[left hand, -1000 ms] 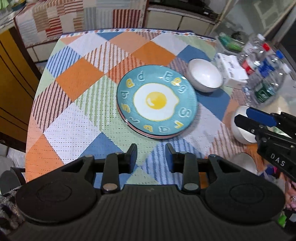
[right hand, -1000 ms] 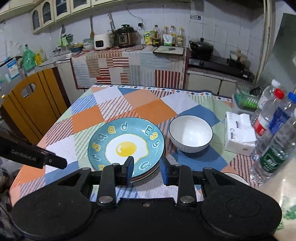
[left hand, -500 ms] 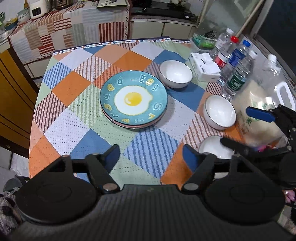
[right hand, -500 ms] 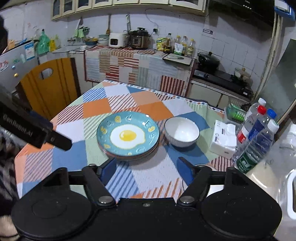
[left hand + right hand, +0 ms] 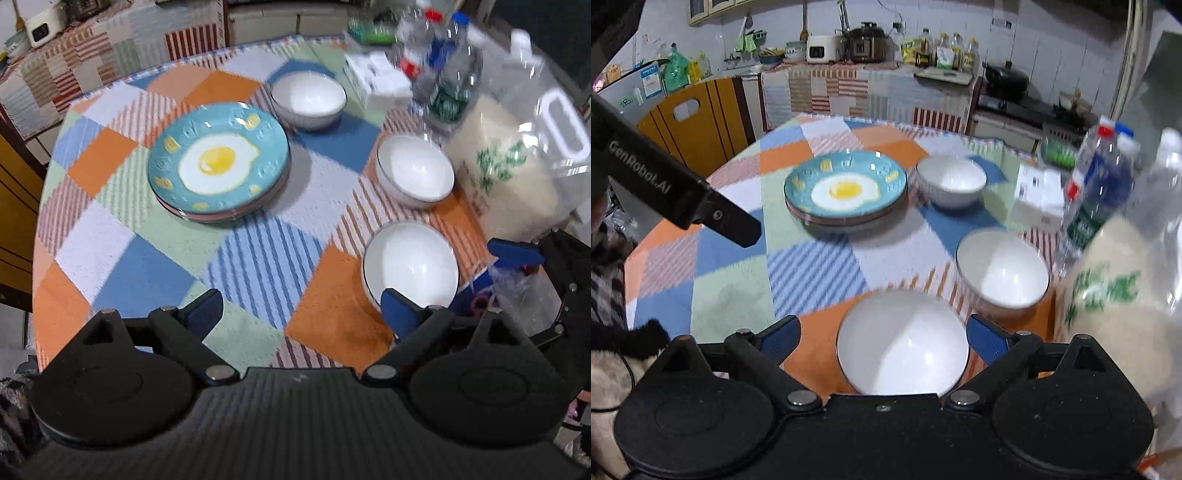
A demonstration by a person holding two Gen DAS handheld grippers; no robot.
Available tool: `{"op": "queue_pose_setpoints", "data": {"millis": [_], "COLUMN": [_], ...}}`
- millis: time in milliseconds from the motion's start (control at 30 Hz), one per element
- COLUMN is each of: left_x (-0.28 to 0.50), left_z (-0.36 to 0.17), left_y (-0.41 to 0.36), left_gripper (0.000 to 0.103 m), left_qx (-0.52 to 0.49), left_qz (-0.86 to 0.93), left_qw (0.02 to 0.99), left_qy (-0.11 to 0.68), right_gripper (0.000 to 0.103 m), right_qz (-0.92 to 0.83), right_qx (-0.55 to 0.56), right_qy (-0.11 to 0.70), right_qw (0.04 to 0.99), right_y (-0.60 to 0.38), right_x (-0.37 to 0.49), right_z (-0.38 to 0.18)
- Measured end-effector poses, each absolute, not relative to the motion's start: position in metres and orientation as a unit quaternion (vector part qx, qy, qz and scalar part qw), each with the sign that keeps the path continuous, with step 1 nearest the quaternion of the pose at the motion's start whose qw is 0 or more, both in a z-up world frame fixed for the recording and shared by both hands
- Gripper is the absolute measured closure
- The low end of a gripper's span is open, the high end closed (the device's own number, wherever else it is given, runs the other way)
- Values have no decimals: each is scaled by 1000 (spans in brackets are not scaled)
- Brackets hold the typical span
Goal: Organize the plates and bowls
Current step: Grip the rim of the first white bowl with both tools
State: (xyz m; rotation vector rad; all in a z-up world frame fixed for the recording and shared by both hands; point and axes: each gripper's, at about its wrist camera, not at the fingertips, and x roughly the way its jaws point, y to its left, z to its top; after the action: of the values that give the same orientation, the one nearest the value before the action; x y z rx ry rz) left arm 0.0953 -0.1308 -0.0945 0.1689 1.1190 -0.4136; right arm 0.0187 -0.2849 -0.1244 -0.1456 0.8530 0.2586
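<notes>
Kitchen counters and a tiled wall are showing behind a round table (image 5: 731,291) under a patchwork cloth of orange, blue and green squares.

At the cloth's near right edge the nearest bowl (image 5: 903,343), white and empty, is sitting between the spread fingers of the right gripper (image 5: 882,338) in the right wrist view; the blue pads are standing clear of its rim on both sides, so nothing is being grasped. A second bowl (image 5: 1003,267) is sitting just beyond it to the right, and a third bowl (image 5: 951,181) lies farther off, just right of the plate stack (image 5: 846,190), whose top plate shows a fried-egg print. The stack is resting towards the far middle of the table, well apart from both grippers.

Both sets of jaws have just been opening, from nearly closed a second ago to wide apart now, with nothing between either pair during that time. Both views have also pulled back from the plates and swung towards the right side of the table, where the bowls are coming into sight. That suggests the plates are being left as stacked and the bowls are being taken up next.

From the left wrist view, the left gripper (image 5: 303,312) is hanging released over bare cloth, with the nearest bowl (image 5: 410,266) just beyond its right finger, not between the fingers. Water bottles (image 5: 1100,177), a tissue box (image 5: 1039,197) and a large clear jug of rice (image 5: 1115,295) are crowding the right edge, close beside the bowls.
</notes>
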Motion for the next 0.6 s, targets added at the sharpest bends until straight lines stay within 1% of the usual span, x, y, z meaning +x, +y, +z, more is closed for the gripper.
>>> {"op": "queue_pose_setpoints", "data": {"millis": [200, 467, 600], "left_x": [95, 104, 110], "left_z": [-124, -155, -167], "left_y": [-152, -173, -180], "left_gripper": [10, 10, 14], "left_qx": [81, 94, 82], "left_qz": [-214, -227, -223], "left_qw": [806, 785, 793], "left_qy": [546, 569, 561], "right_gripper": [5, 4, 4], "right_qz": [101, 99, 104], "right_qx": [-61, -62, -81], "right_qy": [447, 471, 473], "right_qw": [887, 875, 871], "right_y": [-297, -309, -306], "right_x": [21, 28, 32], "right_z": [-162, -196, -207]}}
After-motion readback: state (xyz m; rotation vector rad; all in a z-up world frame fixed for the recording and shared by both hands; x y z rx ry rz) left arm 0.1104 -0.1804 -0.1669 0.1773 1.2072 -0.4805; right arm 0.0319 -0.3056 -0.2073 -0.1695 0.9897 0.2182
